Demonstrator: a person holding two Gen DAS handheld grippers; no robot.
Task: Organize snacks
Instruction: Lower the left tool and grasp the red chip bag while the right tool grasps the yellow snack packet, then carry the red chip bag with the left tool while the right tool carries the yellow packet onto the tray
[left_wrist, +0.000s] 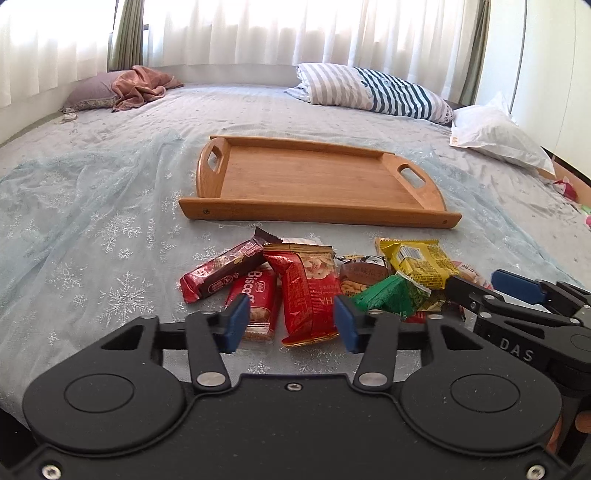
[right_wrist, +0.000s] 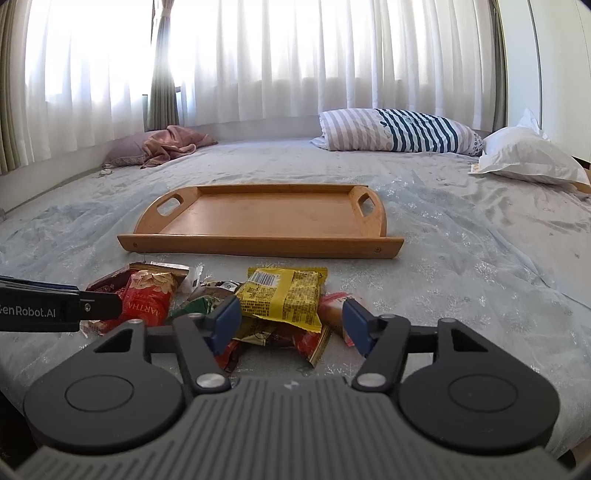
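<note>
Left wrist view: the left gripper (left_wrist: 291, 323) is seen low over a pile of snacks (left_wrist: 325, 284) on the bed (left_wrist: 92, 221). Its blue pads (left_wrist: 236, 321) are partly apart, and a red pack (left_wrist: 308, 295) is framed between them. No pad is seen pressing on it, so nothing is judged to be held. A dark red bar (left_wrist: 225, 269) and a Biscoff pack (left_wrist: 255, 306) lie at the left of the pile; a green pack (left_wrist: 391, 295) and a yellow pack (left_wrist: 421, 264) lie at the right. The tray (left_wrist: 314, 177) is noted just beyond the pile, bare. The right gripper's fingers (left_wrist: 517, 286) are seen at the right edge, near the yellow pack.

Right wrist view: the right gripper (right_wrist: 291, 325) is likewise partly apart, with the yellow pack (right_wrist: 284, 297) between and beyond its pads (right_wrist: 227, 323). Contact is not shown; no hold is judged. The red pack (right_wrist: 147, 299) is seen at the left, partly behind the left gripper's finger (right_wrist: 55, 308). The tray (right_wrist: 258, 221) stands empty beyond the snacks.

Recommendation: the step in hand is judged to be a first pick by each gripper. One pack should be taken at a time, pinched across its flat body, not by a crimped end. Overlapped packs underneath may be dragged along; a slow lift is advised. Packs should be laid side by side in the tray, starting at the far rim. The two grippers should be kept apart over the pile.
</note>
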